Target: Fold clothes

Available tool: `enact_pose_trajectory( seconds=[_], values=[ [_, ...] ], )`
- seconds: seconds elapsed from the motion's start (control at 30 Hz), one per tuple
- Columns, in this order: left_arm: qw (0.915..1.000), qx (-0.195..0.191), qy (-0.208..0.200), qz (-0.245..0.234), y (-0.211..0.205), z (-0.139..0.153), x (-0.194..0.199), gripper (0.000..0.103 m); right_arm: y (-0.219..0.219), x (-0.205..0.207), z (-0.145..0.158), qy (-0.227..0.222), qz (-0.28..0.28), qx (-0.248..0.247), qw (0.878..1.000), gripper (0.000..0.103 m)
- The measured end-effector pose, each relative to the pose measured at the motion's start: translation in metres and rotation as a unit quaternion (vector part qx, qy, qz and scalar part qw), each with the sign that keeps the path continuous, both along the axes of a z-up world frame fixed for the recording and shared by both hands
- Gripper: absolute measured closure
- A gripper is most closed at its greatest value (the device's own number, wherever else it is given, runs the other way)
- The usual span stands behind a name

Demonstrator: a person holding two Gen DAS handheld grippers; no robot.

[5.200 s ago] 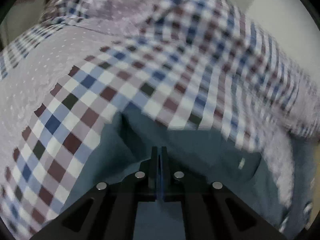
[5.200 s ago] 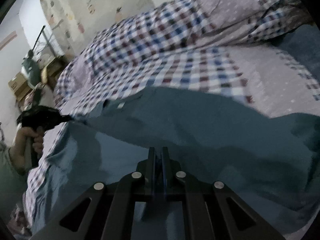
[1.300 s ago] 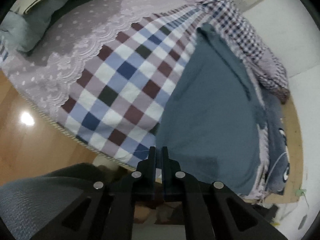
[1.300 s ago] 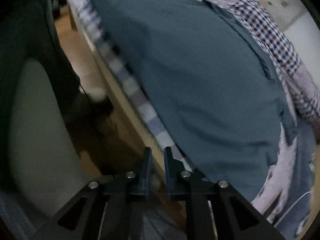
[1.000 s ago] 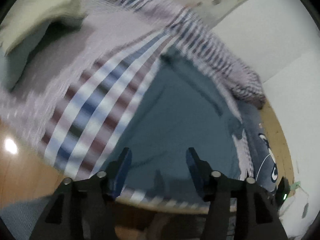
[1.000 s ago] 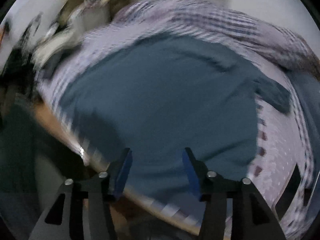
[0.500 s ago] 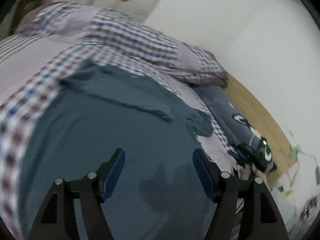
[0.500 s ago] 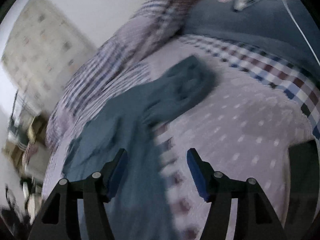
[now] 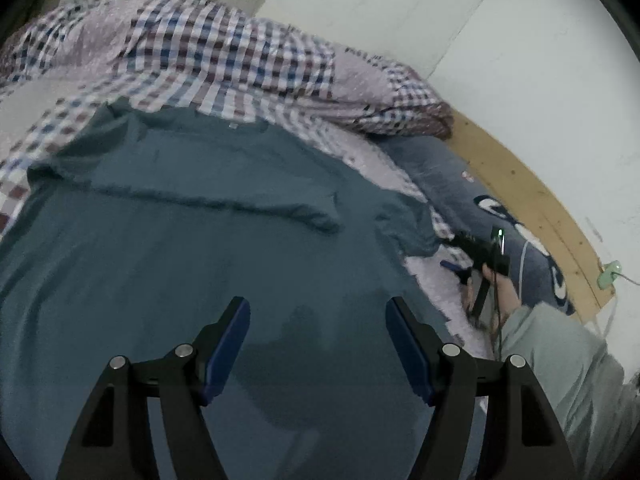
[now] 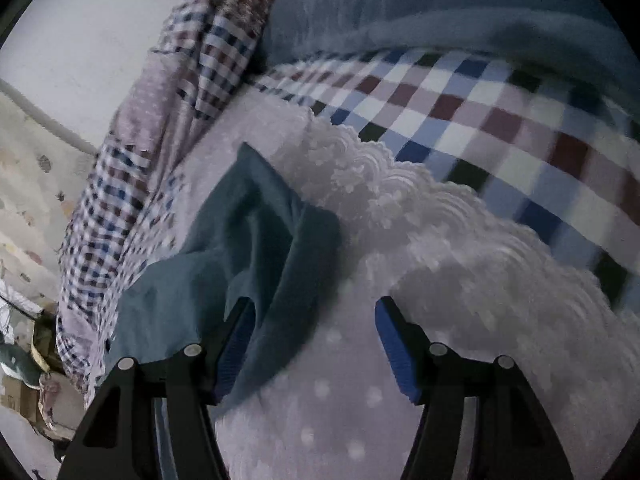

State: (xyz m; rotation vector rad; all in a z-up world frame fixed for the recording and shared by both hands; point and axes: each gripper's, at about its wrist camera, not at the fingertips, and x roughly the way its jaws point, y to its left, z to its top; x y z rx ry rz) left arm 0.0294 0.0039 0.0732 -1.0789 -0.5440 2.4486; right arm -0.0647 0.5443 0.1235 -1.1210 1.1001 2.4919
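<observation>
On the bed lies a dark teal shirt [image 9: 192,248], spread out flat over a checked bedspread [image 9: 224,52] with red, blue and white squares. The left wrist view shows almost the whole shirt: its neck points to the far side, near the bunched-up part of the bedspread, and 1 long fold runs across its upper part. The right wrist view does not show that. It shows only 1 sleeve [image 10: 248,248] of the shirt, crumpled, lying on a pale cloth with white dots and a lacy edge [image 10: 400,208]. Behind the lace are bigger checks and a blue-grey pillow [image 10: 400,4].

The left gripper [image 9: 318,344] hangs over the lower middle of the shirt. Its 2 blue pads [image 9: 228,344] are wide apart and nothing is between them. Its shadow falls on the cloth just below.

The right gripper [image 10: 312,344] is low over the dotted cloth, with its fingers wide apart too and holding nothing. The sleeve reaches down to its left pad [image 10: 236,340]; I cannot tell if they touch.

Only the left wrist view shows the person. At the shirt's right edge a hand [image 9: 494,280] holds the right gripper, which looks black with a small green light. A grey-green sleeve [image 9: 560,360] comes in from the lower right. Beside it are a dark blue pillow with a white picture [image 9: 492,204], a wooden bed edge [image 9: 532,196] and a white wall [image 9: 480,32].
</observation>
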Motion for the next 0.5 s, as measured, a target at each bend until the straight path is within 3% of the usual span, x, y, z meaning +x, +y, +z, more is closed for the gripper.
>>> enact_pose_trajectory(
  seconds=[0.07, 0.1, 0.13, 0.2, 0.3, 0.33, 0.37, 0.4, 0.5],
  values=[
    [0.9999, 0.007, -0.013, 0.000, -0.001, -0.007, -0.004, 0.029, 0.000, -0.017, 0.001, 0.000, 0.011, 0.017, 1.000, 0.040],
    [0.9997, 0.011, -0.020, 0.001, -0.001, -0.010, -0.006, 0.029, -0.001, -0.026, 0.003, -0.002, 0.028, 0.021, 0.999, 0.052],
    [0.9995, 0.014, -0.027, 0.001, -0.001, -0.014, -0.008, 0.029, -0.002, -0.035, 0.005, -0.006, 0.046, 0.024, 0.999, 0.103],
    [0.9994, 0.017, -0.030, 0.004, -0.002, -0.017, -0.010, 0.029, -0.002, -0.038, 0.024, 0.007, 0.039, 0.063, 0.997, 0.099],
    [0.9996, 0.019, -0.019, 0.010, -0.006, -0.015, -0.011, 0.029, 0.013, -0.009, 0.069, 0.107, -0.040, 0.099, 0.989, 0.094],
    [0.9995, 0.020, -0.019, 0.012, -0.007, -0.015, -0.011, 0.029, 0.017, -0.003, 0.077, 0.118, -0.061, 0.107, 0.985, 0.075],
    [0.9995, 0.021, -0.020, 0.013, -0.007, -0.016, -0.011, 0.029, 0.020, 0.002, 0.082, 0.113, -0.084, 0.124, 0.982, 0.051],
    [0.9995, 0.020, -0.021, 0.011, -0.006, -0.016, -0.011, 0.029, 0.023, 0.005, 0.085, 0.100, -0.099, 0.142, 0.980, 0.045],
    [0.9996, 0.014, -0.023, 0.004, -0.001, -0.016, -0.010, 0.029, 0.035, 0.012, 0.088, 0.061, -0.129, 0.180, 0.973, 0.044]
  ],
)
